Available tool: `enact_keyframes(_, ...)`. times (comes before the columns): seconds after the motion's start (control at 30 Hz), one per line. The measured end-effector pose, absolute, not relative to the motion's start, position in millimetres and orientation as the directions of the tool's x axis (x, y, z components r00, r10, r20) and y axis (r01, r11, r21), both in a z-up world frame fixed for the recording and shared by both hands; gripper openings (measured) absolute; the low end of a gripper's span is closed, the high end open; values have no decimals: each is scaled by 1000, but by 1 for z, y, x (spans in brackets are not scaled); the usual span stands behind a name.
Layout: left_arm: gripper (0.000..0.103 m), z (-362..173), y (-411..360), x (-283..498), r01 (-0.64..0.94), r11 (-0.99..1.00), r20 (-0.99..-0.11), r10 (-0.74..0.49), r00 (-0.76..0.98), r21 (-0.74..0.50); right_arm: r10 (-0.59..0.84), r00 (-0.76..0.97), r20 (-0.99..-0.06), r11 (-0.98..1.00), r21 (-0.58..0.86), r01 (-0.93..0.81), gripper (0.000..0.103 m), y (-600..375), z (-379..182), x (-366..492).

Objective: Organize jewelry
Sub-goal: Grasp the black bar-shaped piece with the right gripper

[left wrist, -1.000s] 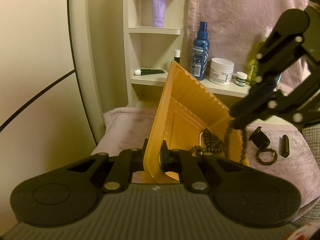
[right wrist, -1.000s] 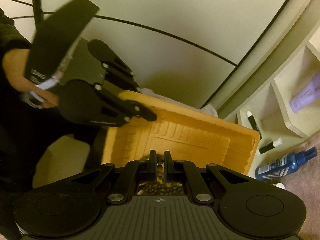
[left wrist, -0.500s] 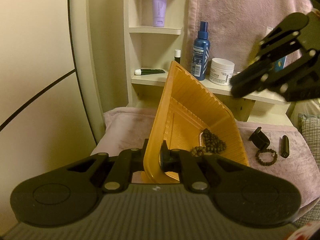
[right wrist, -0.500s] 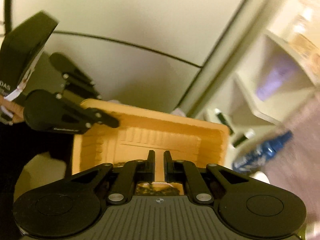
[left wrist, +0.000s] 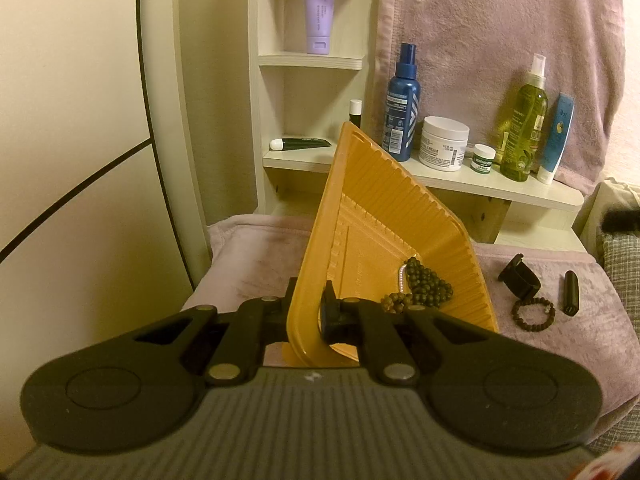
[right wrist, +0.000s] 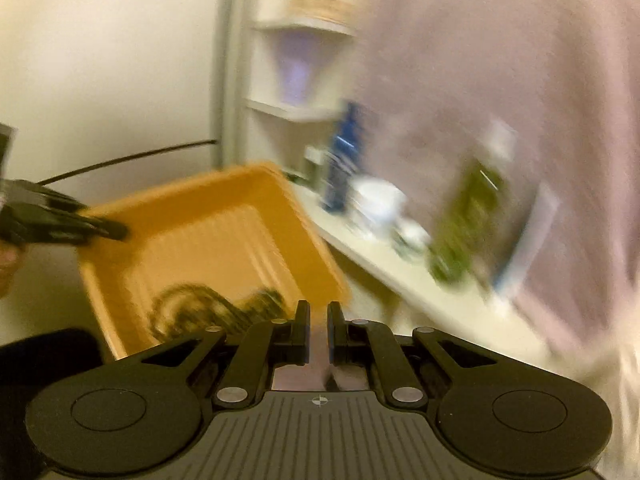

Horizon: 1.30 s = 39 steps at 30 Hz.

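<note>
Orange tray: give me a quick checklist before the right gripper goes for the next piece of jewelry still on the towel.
1. Left gripper clamped on the orange tray rim: ok, a pad on each side of the rim.
2. Tray steady enough to receive more: cannot tell; it is tilted steeply on edge.
3. Beads already loaded: ok, piled in the tray's low corner with a pale chain.
4. Right gripper free: ok, jaws nearly together, nothing between them.
5. Next target located: ok, the bead bracelet lies on the pink towel beside a black clip and a black tube.
6. Right wrist view usable: not ok, heavily blurred.
</note>
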<state>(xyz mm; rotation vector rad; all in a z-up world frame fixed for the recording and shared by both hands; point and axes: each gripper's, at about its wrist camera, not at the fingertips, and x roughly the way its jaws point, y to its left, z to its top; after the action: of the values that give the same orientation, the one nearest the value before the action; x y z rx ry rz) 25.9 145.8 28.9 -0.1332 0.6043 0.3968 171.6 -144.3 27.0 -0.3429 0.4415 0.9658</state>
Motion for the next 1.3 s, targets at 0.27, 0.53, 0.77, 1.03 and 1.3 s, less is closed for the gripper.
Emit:
enact_keyframes(0.27, 8, 29, 145, 26, -398, 917, -576, 323, 751, -6, 509, 641, -575, 800, 39, -599, 11, -198, -39, 173)
enact_keyframes(0.53, 8, 28, 145, 25, -398, 917, -575, 324, 751, -3, 441, 668, -599, 873, 114, -474, 38, -199, -63, 185)
enact_keyframes(0.77, 8, 29, 144, 26, -396, 918, -575, 325, 751, 2, 408, 673, -616, 909, 209, -359, 40, -184, -77, 211)
enact_keyframes(1.03, 8, 30, 143, 26, -396, 918, -575, 325, 751, 3, 369, 637, -677, 929, 247, -275, 39, -167, -90, 235)
enact_keyframes(1.3, 8, 30, 142, 25, -393, 919, -574, 325, 751, 5, 357, 629, -690, 929, 193, -316, 30, -161, -95, 235)
